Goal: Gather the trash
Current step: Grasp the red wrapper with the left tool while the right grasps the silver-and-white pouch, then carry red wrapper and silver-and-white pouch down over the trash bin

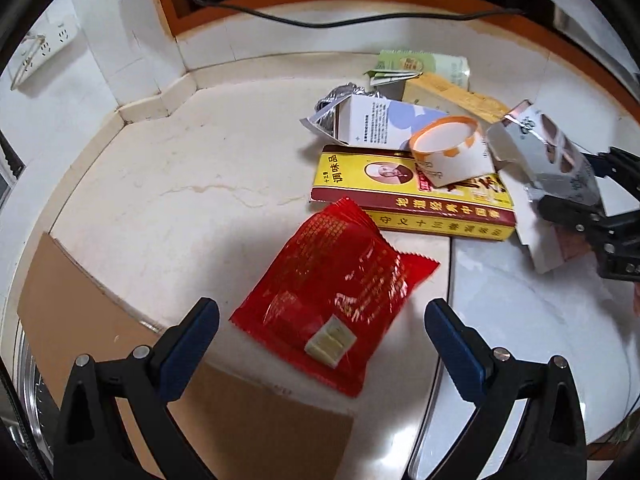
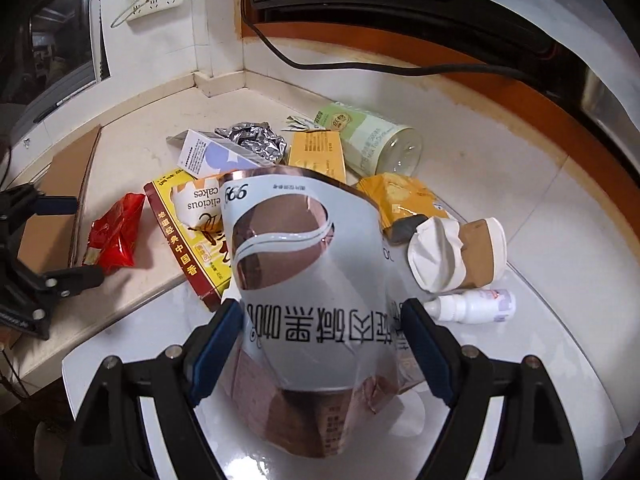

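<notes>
A red foil snack packet (image 1: 336,292) lies flat on the cream counter (image 1: 180,184). My left gripper (image 1: 322,312) hangs open just above the packet's near end, one finger on each side and neither touching it. In the right wrist view the same left gripper (image 2: 70,240) stands beside the red packet (image 2: 114,236). My right gripper (image 2: 322,316) is shut on a crumpled grey and copper coffee box (image 2: 312,264), its blue pads against both sides. The left wrist view shows that box (image 1: 556,160) tilted in the right gripper (image 1: 576,182).
More trash lies behind: a yellow seasoning box (image 1: 408,200), a paper cake cup (image 1: 448,148), a white carton (image 1: 384,124), crumpled foil (image 2: 252,140), a green bottle (image 2: 372,140), a yellow bag (image 2: 404,196), a crushed paper cup (image 2: 452,252), a small white bottle (image 2: 468,306). Cardboard (image 1: 80,292) lies left.
</notes>
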The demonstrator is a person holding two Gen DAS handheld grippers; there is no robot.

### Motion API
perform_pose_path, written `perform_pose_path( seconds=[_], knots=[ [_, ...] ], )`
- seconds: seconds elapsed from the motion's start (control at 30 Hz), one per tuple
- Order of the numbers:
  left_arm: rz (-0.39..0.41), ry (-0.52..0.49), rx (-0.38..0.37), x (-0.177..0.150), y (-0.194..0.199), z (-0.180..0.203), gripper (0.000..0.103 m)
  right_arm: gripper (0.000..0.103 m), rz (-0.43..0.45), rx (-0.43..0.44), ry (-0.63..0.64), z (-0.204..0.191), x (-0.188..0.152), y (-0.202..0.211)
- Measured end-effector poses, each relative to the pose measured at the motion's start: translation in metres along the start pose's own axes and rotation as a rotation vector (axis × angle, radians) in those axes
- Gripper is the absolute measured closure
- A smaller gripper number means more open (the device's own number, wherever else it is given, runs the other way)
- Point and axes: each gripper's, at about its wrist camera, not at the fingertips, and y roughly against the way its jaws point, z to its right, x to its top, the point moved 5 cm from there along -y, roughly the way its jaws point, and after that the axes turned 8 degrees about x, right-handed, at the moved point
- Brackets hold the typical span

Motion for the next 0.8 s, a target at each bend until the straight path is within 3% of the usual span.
perform_pose_path(
  seconds=[0.07,0.1,0.13,0.17,0.23,0.37,0.8],
  knots=[
    [-0.019,0.005,-0.002,0.002,-0.008,0.003,0.003,0.04,0.038,0.012,-0.018,0.005,0.003,0.005],
    [-0.028,0.004,-0.004,0.002,-0.01,0.005,0.011,0.047,0.041,0.026,-0.037,0.009,0.003,0.007],
    [-0.049,-0.001,-0.012,0.001,-0.015,0.008,0.023,0.048,0.045,0.049,-0.061,0.013,0.003,0.008],
    [-0.052,0.007,-0.032,0.001,-0.016,0.01,0.027,0.051,0.046,0.069,-0.081,0.017,0.002,0.009],
    [-0.047,0.031,-0.067,0.002,-0.014,0.012,0.057,0.053,0.062,0.083,-0.102,0.022,-0.001,0.012],
    [-0.025,0.012,-0.073,-0.001,-0.004,0.02,0.092,0.055,0.092,0.107,-0.156,0.028,-0.009,0.024],
    [0.084,0.058,-0.195,-0.035,0.088,0.037,0.096,0.059,0.279,0.321,-0.339,0.003,-0.028,0.118]
  ],
)
